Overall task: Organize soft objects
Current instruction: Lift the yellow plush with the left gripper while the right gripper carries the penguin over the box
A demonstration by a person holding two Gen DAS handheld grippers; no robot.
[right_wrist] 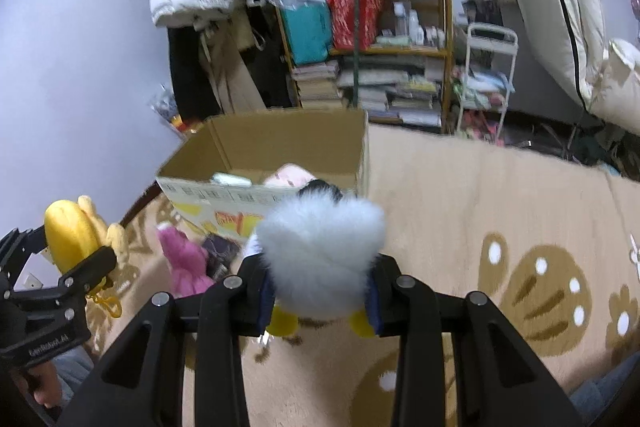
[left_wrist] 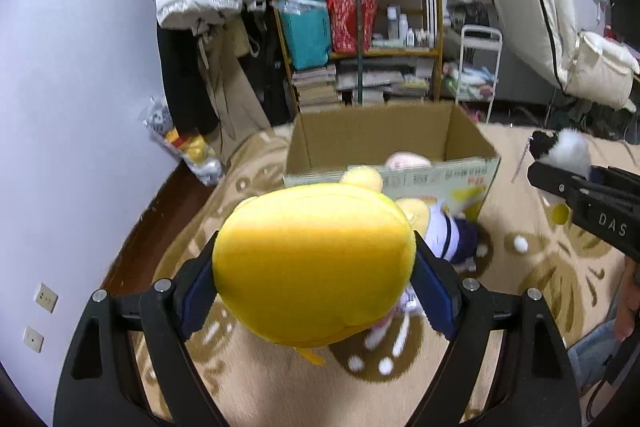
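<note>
Yellow plush point(left_wrist: 312, 263) fills the left gripper point(left_wrist: 314, 291), hiding the rug point(left_wrist: 280, 379); right gripper point(right_wrist: 318, 291) clamps a half-seen white fluffy toy point(right_wrist: 320, 247) near the cardboard box point(right_wrist: 280, 143).

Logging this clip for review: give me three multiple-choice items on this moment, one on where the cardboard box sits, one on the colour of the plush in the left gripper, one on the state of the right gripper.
1. The cardboard box stands:
A. on the shelf
B. on the rug, in front of the shelf
C. on the bed

2. The plush in the left gripper is:
A. yellow
B. green
C. black

3. The right gripper is:
A. open and empty
B. lying on the rug
C. shut on a fluffy white toy

Answers:
1 B: the box rests on the beige rug, with the wooden shelf behind it.
2 A: yellow fabric fills the space between the fingers.
3 C: both pads press white fur.
</note>
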